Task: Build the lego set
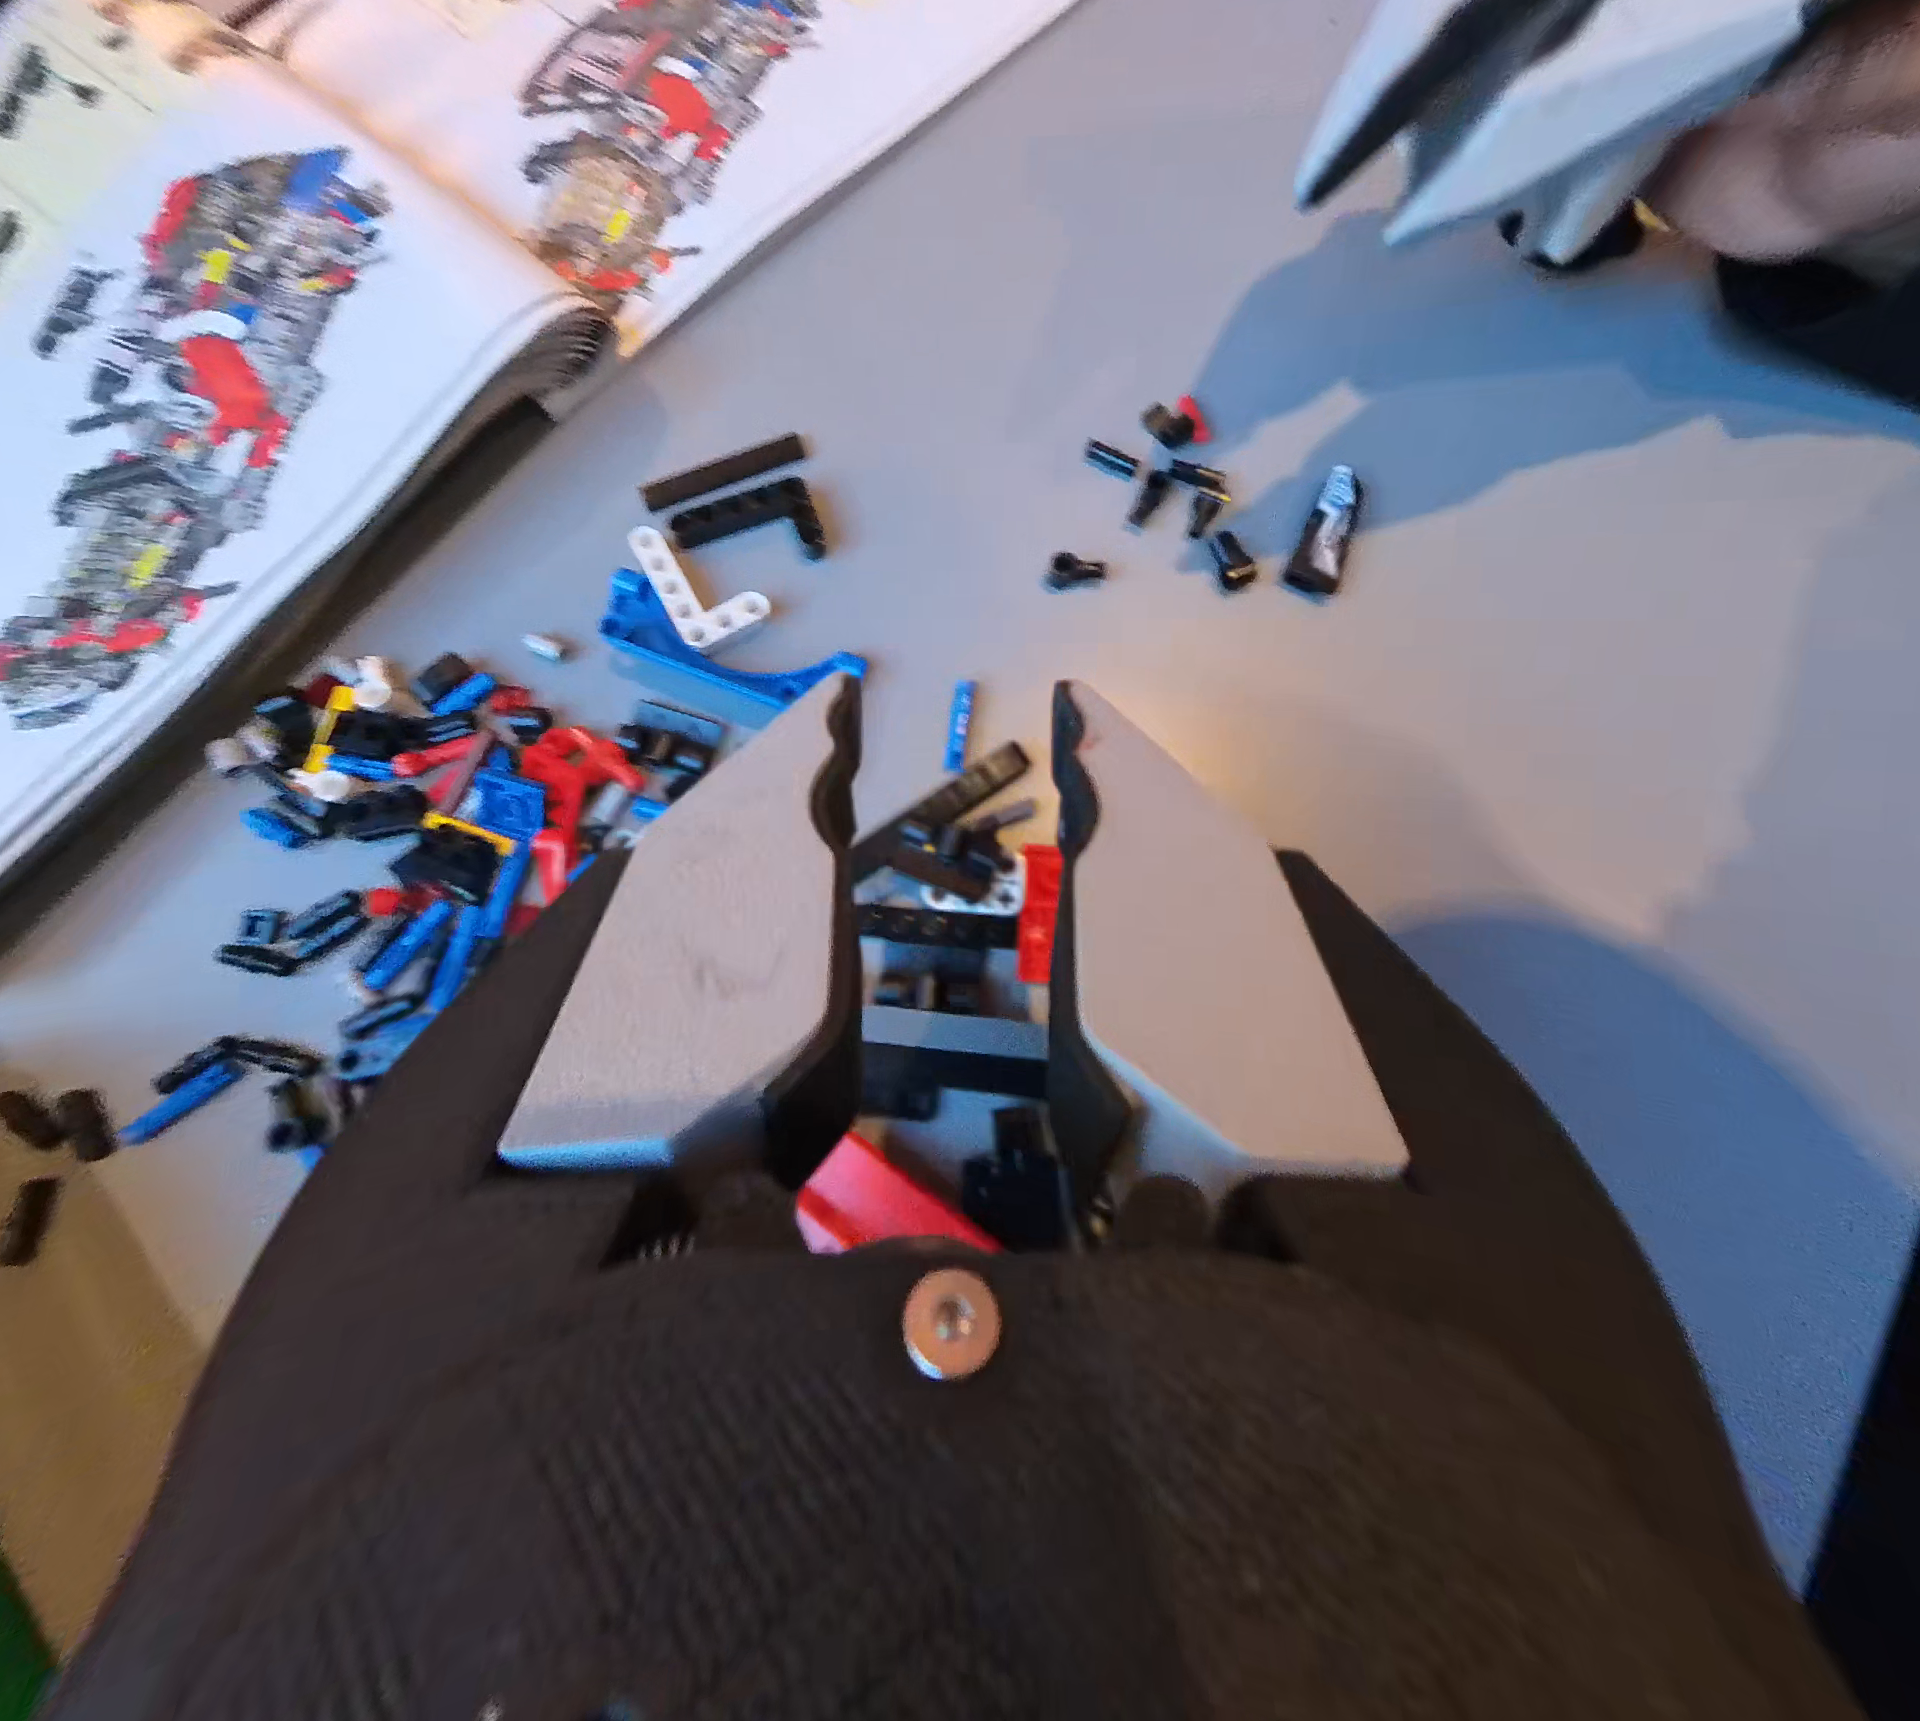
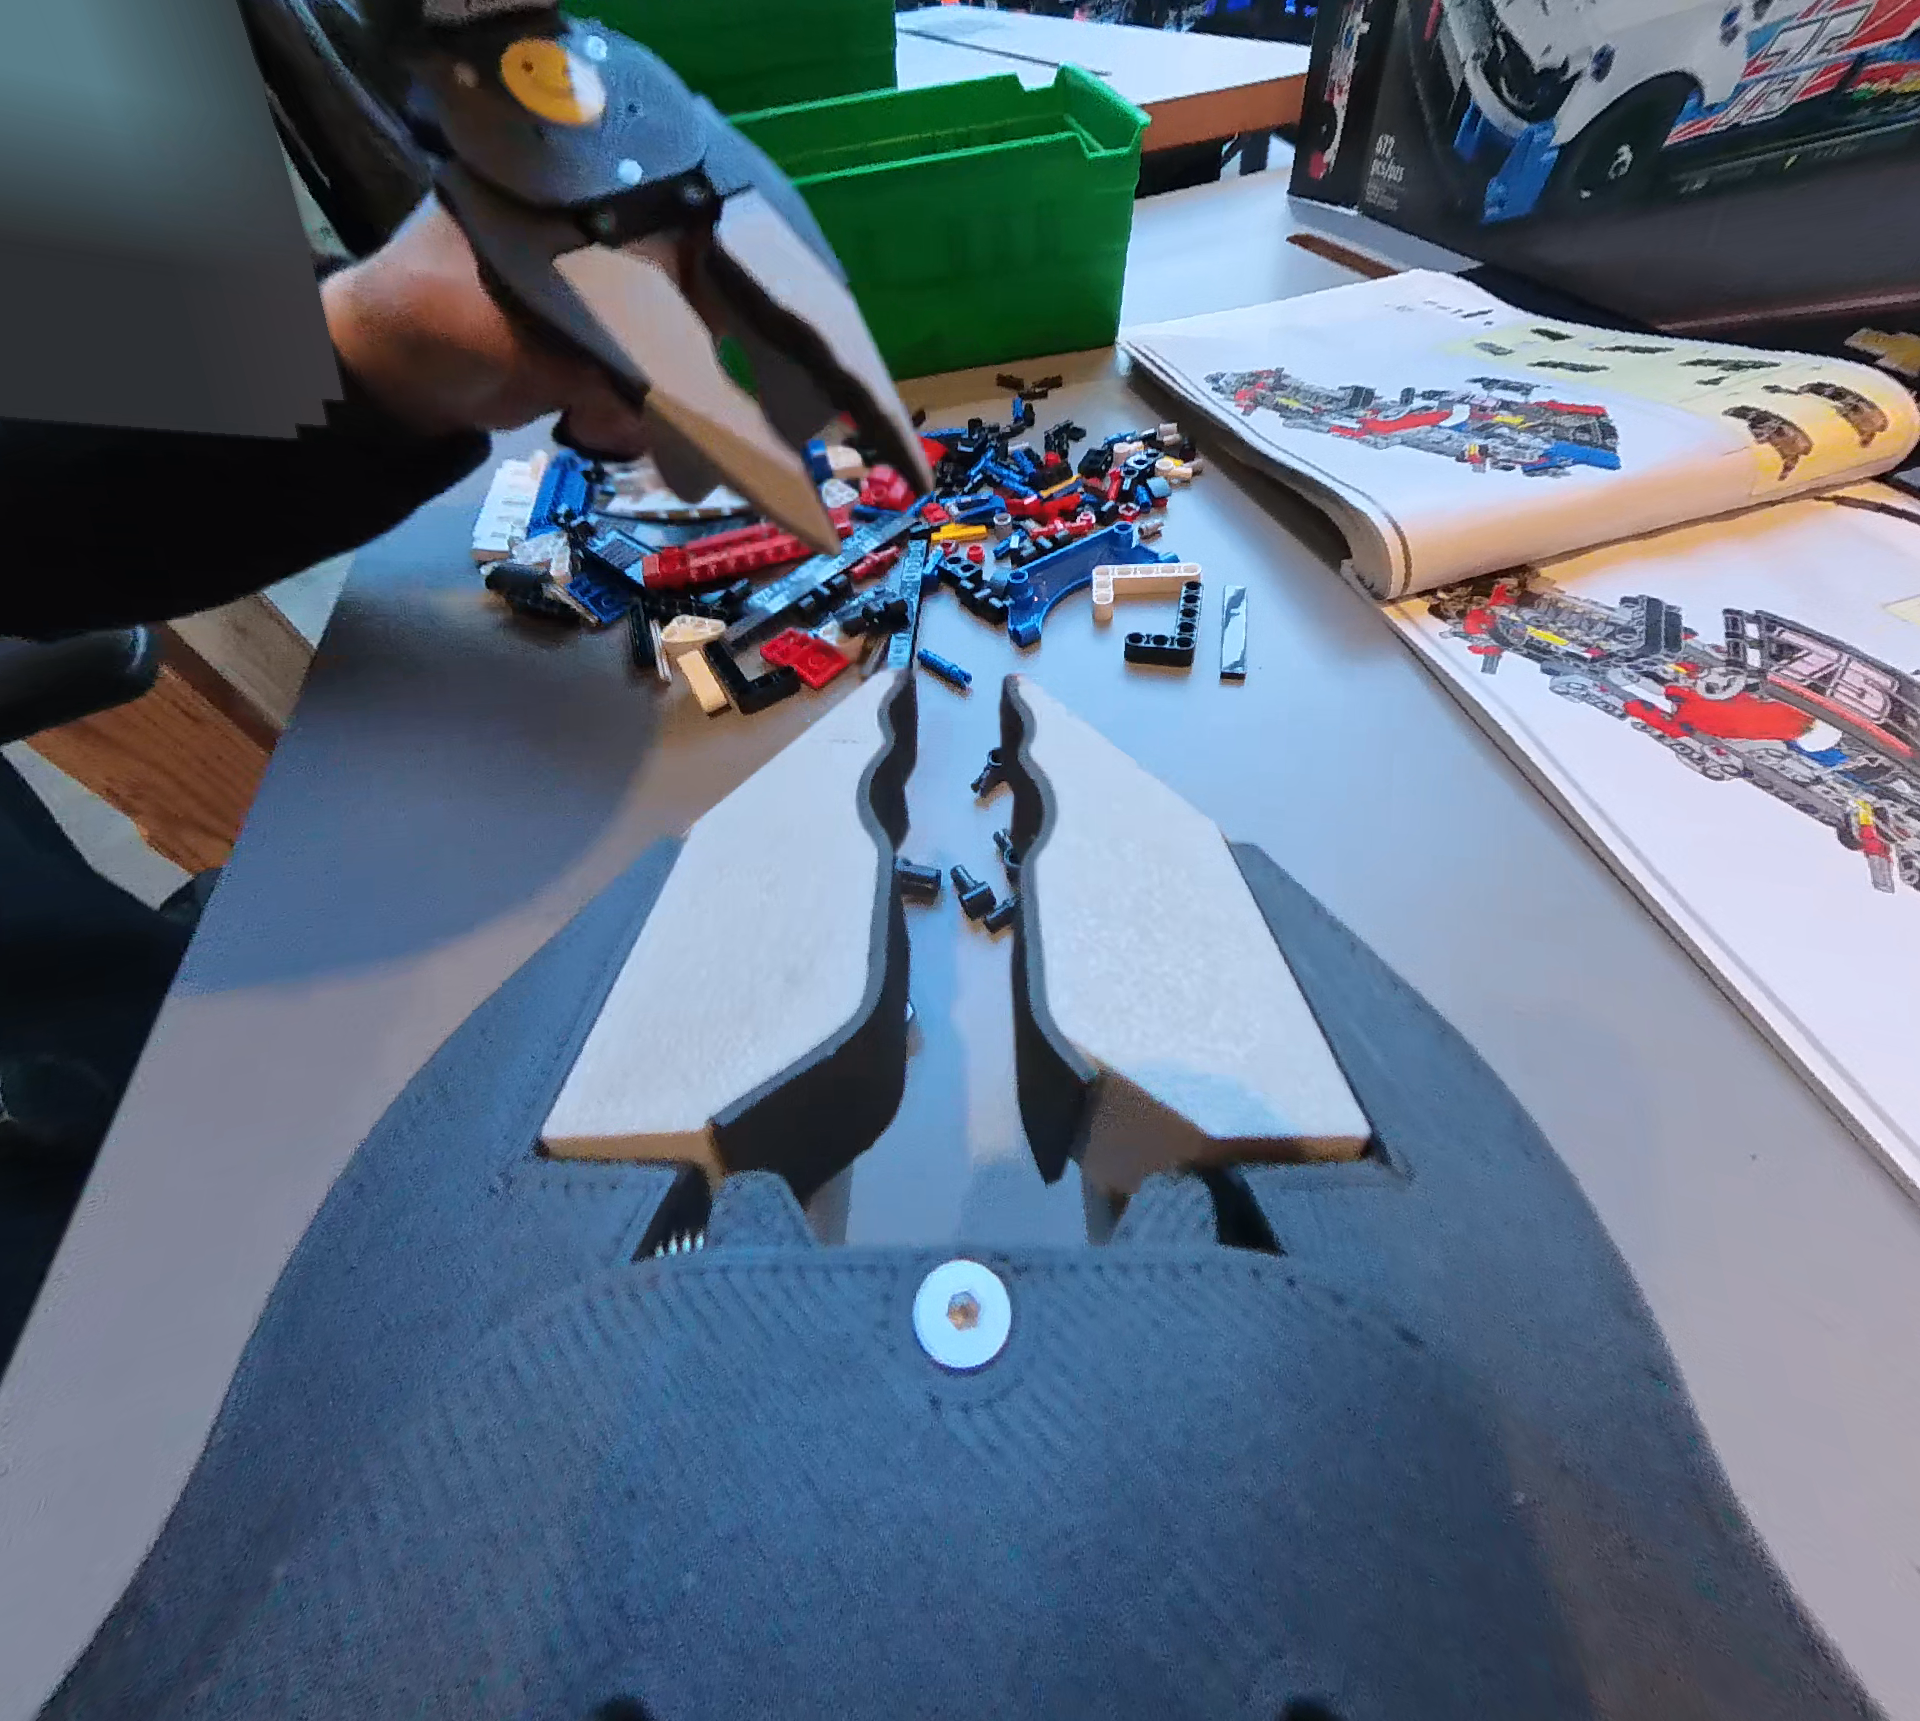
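Note:
A pile of loose lego pieces [image 2: 883, 528] in black, blue, red and white lies on the grey table [image 2: 1299, 840]. My left gripper [image 1: 956, 705] is open and empty, low over the right part of the pile [image 1: 416, 819]; it also shows in the right wrist view [image 2: 878, 513]. My right gripper [image 2: 958, 695] is open and empty, just above several small black pins [image 2: 977, 892] on the table. It shows in the left wrist view [image 1: 1351, 211] at the upper right, held by a hand. A blue arch piece [image 2: 1070, 580] and a white L beam [image 2: 1143, 580] lie at the pile's edge.
An open instruction booklet [image 2: 1558, 445] lies right of the pile, at upper left in the left wrist view [image 1: 312, 217]. Two green bins [image 2: 966, 237] stand behind the pile. The set's box [image 2: 1621, 9] stands at the back right. A black L beam [image 2: 1169, 632] lies by the booklet. The gap from one gripper's tips to the other's is roughly 11 centimeters. The left tips stand about 7 centimeters off the blue arch piece [image 2: 1070, 580].

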Demonstrator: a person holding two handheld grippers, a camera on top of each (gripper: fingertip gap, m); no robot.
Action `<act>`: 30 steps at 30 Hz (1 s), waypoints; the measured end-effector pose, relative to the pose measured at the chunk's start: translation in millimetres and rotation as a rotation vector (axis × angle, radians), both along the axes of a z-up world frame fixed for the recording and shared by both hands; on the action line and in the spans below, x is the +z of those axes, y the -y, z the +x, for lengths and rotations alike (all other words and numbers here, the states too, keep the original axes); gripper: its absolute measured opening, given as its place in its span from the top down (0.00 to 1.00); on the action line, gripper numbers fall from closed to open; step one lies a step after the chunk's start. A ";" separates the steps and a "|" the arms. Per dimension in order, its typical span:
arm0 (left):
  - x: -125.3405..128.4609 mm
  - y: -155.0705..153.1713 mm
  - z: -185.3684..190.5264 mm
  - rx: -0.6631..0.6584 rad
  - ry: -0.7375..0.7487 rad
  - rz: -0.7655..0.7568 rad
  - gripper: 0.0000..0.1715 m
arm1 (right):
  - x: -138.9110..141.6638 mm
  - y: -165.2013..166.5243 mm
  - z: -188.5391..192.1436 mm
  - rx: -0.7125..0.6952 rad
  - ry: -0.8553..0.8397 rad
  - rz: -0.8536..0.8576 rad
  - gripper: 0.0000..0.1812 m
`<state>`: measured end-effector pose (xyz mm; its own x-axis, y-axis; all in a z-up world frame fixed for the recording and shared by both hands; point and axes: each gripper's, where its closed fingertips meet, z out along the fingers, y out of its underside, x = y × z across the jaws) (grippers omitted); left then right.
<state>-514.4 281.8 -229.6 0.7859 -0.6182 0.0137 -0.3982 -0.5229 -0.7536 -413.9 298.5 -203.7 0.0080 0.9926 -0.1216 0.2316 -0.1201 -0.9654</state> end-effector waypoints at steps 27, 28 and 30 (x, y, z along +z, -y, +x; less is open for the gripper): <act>-54.6 41.8 102.4 -0.363 -0.074 -0.266 0.85 | -82.7 32.0 21.3 0.197 0.492 0.035 0.90; -56.5 39.3 105.0 -0.358 -0.076 -0.269 0.87 | -82.4 32.0 21.2 0.200 0.490 0.020 0.91; -56.7 35.6 109.2 -0.351 -0.067 -0.270 0.88 | -81.2 32.3 20.8 0.202 0.482 0.011 0.96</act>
